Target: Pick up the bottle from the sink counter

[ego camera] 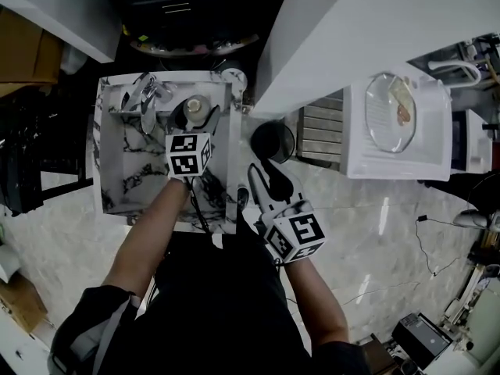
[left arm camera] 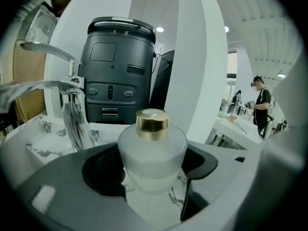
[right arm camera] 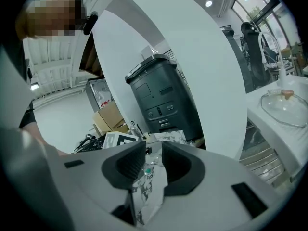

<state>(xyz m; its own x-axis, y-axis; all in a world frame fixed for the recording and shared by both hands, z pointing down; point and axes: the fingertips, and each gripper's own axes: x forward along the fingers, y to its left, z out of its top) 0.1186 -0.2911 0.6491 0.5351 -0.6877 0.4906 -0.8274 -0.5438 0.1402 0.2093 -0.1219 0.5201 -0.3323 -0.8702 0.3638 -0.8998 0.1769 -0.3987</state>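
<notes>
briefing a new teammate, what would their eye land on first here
First, the frosted bottle with its gold cap, at the centre of the left gripper view, with the left gripper set against both its sides. Next, the marble-veined sink at the head view's upper left. The right gripper is open and empty just off the sink's right edge.
</notes>
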